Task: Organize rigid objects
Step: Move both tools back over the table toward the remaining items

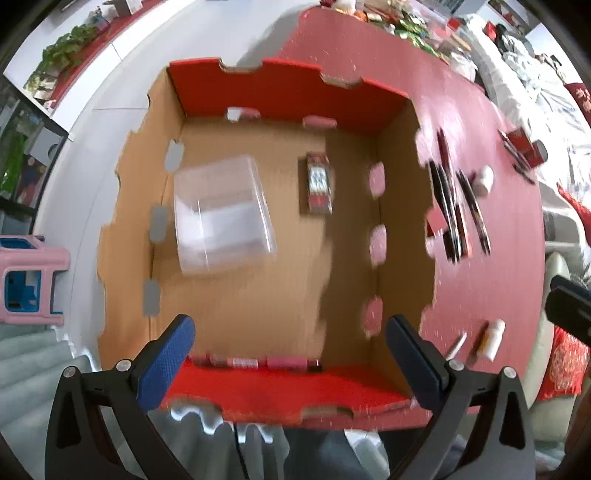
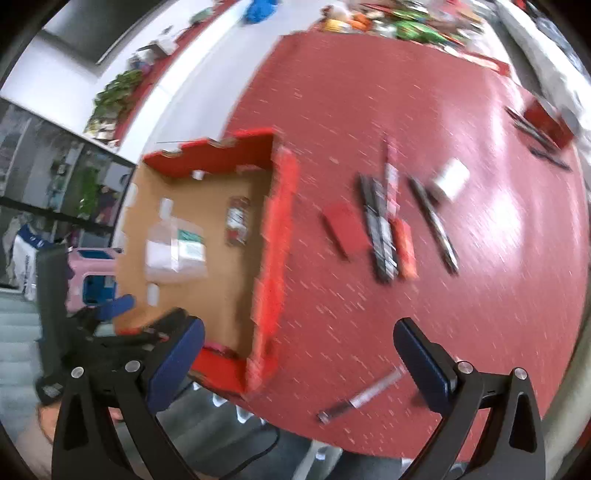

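Note:
An open cardboard box (image 1: 391, 236) with red rims sits on the red table (image 1: 480, 280). Inside lie a clear plastic container (image 1: 221, 214), a small red and white pack (image 1: 318, 182) and pink items (image 1: 258, 362) along the near wall. My left gripper (image 1: 291, 354) is open and empty above the box's near edge. My right gripper (image 2: 299, 365) is open and empty above the table, right of the box (image 2: 273, 236). A row of dark flat sticks (image 2: 382, 229), a red card (image 2: 345, 229), a white bottle (image 2: 450, 179) and a silver pen (image 2: 362, 397) lie on the table.
A white bottle (image 1: 491, 339) and a thin stick (image 1: 456, 345) lie near the table's front right edge. Red boxes (image 1: 524, 144) and snack packets (image 2: 413, 26) sit at the far side. A pink stool (image 1: 29, 280) stands on the floor to the left.

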